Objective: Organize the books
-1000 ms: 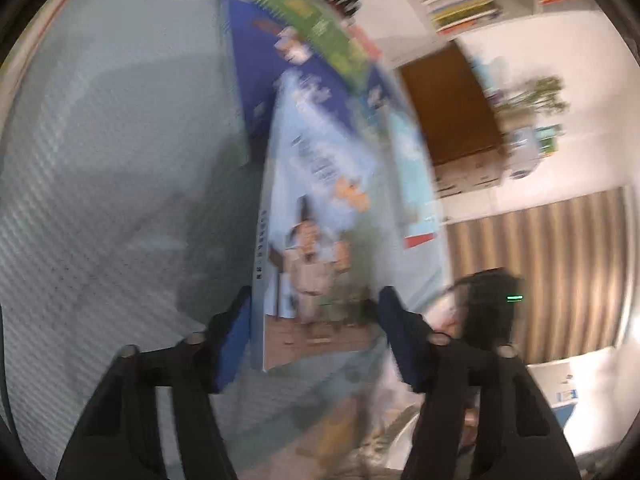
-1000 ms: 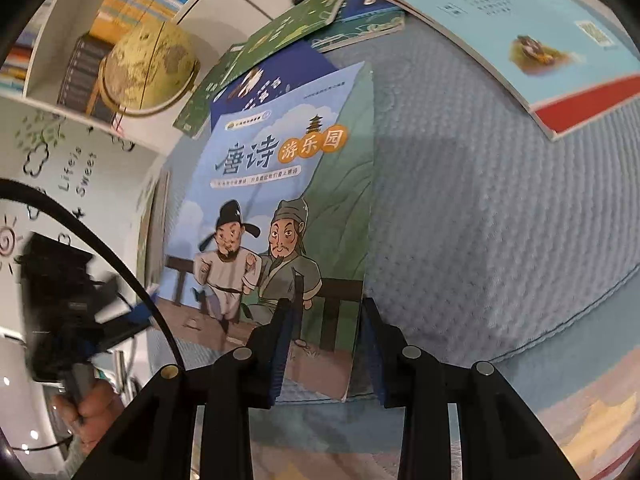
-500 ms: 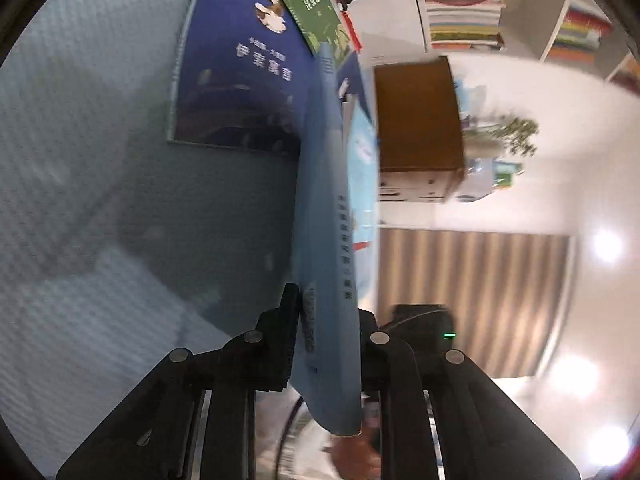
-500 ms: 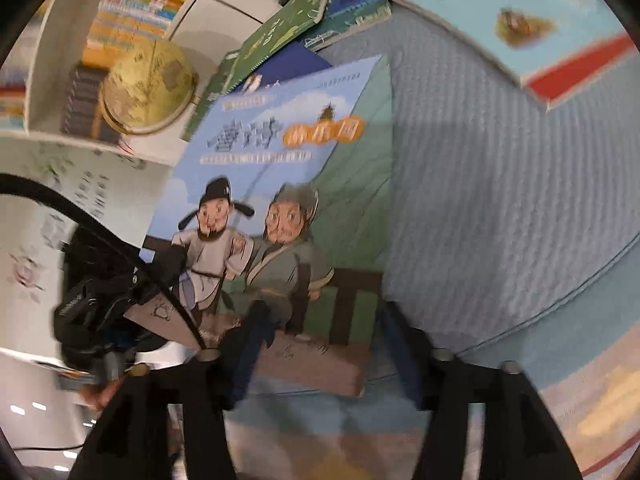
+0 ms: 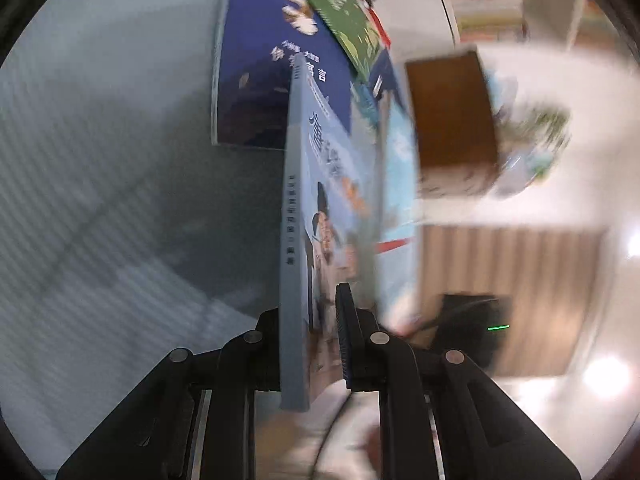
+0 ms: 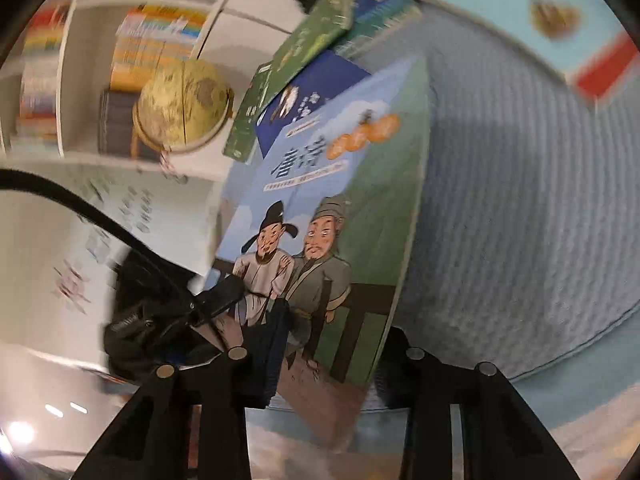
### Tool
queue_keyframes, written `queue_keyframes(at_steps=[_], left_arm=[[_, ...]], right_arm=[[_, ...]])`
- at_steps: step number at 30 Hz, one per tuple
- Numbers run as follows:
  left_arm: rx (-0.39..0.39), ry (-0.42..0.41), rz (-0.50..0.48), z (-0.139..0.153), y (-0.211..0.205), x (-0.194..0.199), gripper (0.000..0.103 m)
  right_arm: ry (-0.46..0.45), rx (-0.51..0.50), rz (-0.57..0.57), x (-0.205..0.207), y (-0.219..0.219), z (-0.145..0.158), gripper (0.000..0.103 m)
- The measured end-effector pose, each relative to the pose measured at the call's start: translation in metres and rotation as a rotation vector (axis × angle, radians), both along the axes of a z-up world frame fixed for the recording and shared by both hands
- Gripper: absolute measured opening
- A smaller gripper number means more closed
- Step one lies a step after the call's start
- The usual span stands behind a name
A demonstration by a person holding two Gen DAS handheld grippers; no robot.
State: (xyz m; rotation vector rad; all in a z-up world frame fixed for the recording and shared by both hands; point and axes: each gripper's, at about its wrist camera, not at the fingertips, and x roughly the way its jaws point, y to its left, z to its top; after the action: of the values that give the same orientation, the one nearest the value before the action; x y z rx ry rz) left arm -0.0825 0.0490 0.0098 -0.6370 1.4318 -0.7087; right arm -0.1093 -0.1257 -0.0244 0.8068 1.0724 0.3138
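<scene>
A light-blue picture book [image 5: 296,240] with two cartoon men on its cover [image 6: 320,224] stands tilted on edge above the grey-blue textured cloth [image 6: 520,200]. My left gripper [image 5: 312,340] is shut on its spine end. My right gripper [image 6: 332,344] has its jaws wide apart around the book's lower edge, not clamping it. A dark blue book [image 5: 272,64] lies flat on the cloth behind, with a green book [image 5: 340,12] overlapping it. Both also show in the right wrist view, the dark blue book [image 6: 316,92] under the green book [image 6: 308,44].
A pale blue book with a red stripe [image 6: 540,20] lies at the far right. A gold globe [image 6: 184,108] and shelves of books [image 6: 156,36] stand beyond the cloth. A brown cabinet [image 5: 448,108] is against the wall.
The right gripper opened and let go of the picture book. The left gripper closed on its spine and tipped it up from flat to standing on edge.
</scene>
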Motion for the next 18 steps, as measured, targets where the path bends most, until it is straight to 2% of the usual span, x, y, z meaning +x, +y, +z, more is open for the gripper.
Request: queue_keyframes(at_steps=[1,3,6,9,13,18], left_arm=[[0.067,-0.061,-0.041,0.008,-0.007,-0.004,0.014],[0.132,-0.142,-0.089,0.02,-0.017,-0.007,0.014],[0.175,-0.245,-0.112,0.04,-0.024,-0.008,0.014],[0.165,-0.296,-0.103,0.055,-0.015,-0.005,0.014],[0.149,-0.333,-0.042,0.07,0.022,-0.005,0.016],[0.159,-0.394,0.102,0.097,0.091,-0.004,0.016]], right_arm=[[-0.014,-0.078,0.024,0.0,0.009,0.008,0.036],[-0.068,-0.264,0.08,-0.004,0.034,0.03,0.036],[-0.127,-0.402,0.138,-0.007,0.054,0.048,0.035],[-0.178,-0.435,0.163,-0.008,0.067,0.066,0.035],[-0.232,-0.448,0.2,0.001,0.088,0.087,0.035],[-0.32,-0.449,0.301,0.028,0.149,0.114,0.035]])
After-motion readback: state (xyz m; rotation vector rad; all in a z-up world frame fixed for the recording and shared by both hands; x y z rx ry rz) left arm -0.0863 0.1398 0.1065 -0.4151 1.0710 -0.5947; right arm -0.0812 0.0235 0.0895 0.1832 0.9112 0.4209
